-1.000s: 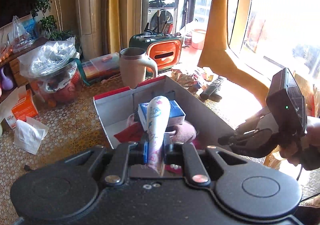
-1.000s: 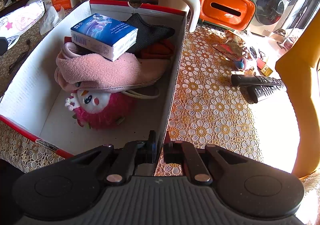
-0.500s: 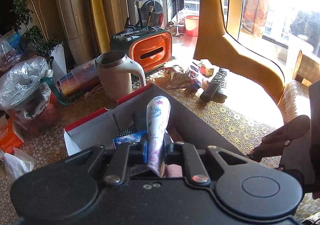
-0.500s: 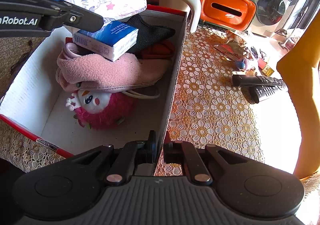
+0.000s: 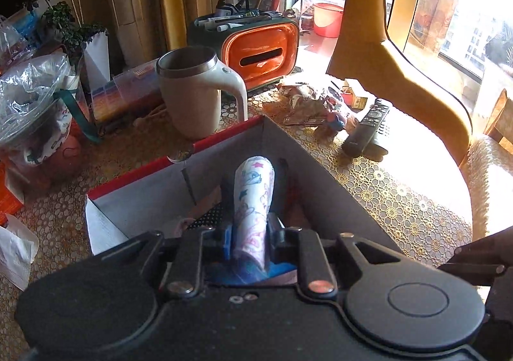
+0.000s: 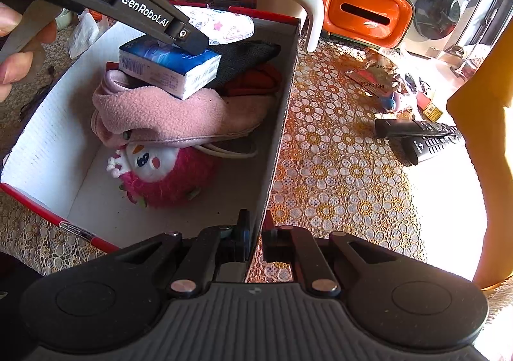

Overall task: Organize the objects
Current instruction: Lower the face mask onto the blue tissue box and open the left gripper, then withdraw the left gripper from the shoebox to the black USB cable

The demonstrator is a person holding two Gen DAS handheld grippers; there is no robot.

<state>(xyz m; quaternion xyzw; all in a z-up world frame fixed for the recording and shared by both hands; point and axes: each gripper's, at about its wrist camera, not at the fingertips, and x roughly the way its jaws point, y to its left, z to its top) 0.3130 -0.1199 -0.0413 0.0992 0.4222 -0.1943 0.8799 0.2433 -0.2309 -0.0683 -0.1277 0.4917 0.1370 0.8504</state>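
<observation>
Advancing since a second earlier, the left claw (image 6: 189, 38) had carried its clamped printed pouch (image 5: 253, 200) from outside the box (image 6: 282, 123) to above the tissue pack (image 6: 173, 69) at the far end; release seemed imminent. Nearer floor lay bare. Right claw (image 6: 255, 232) pinched the box's right wall, remotes (image 6: 420, 136) well apart.

You see a white cartoon-print pouch (image 5: 253, 197), red-rimmed white box (image 6: 48, 123), pink slipper (image 6: 166, 114), blue tissue pack (image 6: 170, 67), orange case (image 6: 365, 12).
</observation>
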